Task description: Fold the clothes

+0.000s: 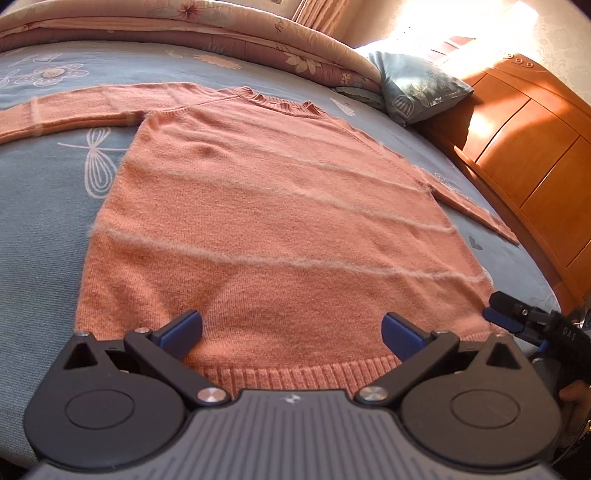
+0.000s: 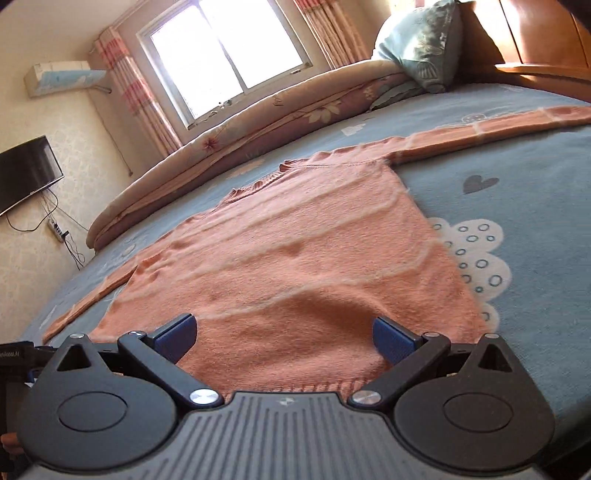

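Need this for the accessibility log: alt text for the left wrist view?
An orange sweater lies flat, sleeves spread, on a blue patterned bedspread, hem nearest the camera. The left gripper is open just above the hem. The right gripper enters at the right edge; a folded quilt and wooden headboard lie beyond.

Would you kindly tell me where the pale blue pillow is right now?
The pale blue pillow leans against the orange wooden headboard at the bed's head, beside the folded floral quilt, upper right in both views.

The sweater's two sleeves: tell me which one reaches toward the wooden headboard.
The right-hand sleeve of the sweater runs toward the headboard. The other sleeve stretches out the opposite way, beside the rolled quilt.
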Demonstrator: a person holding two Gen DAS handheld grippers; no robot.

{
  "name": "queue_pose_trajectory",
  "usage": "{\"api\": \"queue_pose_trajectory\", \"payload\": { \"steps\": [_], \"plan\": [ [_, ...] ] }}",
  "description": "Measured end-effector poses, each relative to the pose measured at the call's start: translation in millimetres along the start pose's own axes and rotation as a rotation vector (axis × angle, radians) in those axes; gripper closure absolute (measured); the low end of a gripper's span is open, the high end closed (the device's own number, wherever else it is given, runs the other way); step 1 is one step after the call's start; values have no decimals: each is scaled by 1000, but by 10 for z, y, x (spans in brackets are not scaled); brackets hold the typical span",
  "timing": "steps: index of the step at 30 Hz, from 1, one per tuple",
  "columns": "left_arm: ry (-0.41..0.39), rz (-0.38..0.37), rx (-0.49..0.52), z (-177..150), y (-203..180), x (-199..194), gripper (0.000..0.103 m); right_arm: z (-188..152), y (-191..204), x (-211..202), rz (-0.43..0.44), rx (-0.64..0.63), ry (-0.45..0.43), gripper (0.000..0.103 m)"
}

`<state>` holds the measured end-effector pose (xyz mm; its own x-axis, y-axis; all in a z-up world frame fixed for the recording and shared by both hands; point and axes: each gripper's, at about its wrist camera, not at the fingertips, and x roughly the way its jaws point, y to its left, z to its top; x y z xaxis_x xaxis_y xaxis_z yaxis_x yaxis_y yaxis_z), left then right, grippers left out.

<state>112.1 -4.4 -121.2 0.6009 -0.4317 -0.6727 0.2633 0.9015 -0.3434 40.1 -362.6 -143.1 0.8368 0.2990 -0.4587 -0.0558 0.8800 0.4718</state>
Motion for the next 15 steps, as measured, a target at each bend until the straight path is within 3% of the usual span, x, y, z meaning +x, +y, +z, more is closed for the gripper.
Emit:
{"api": "queue_pose_trajectory", "payload": {
  "steps": [4, 7, 9, 13, 15],
  "plan": [
    [4, 59, 31, -7, -107, 48, 0, -8, -22, -36, 23, 32, -47, 0],
    [9, 91, 41, -8, -157, 74, 1, 182, -27, 116, 115, 147, -18, 0],
    [10, 96, 40, -15, -162, 70, 1, 343, 19, 239, 140, 149, -17, 0],
    [12, 95, 37, -44, -151, 35, 1, 391, -89, 558, 66, 185, 76, 0],
    [15, 97, 40, -58, -154, 21, 1, 300, -104, 456, 85, 166, 57, 0]
  ]
}}
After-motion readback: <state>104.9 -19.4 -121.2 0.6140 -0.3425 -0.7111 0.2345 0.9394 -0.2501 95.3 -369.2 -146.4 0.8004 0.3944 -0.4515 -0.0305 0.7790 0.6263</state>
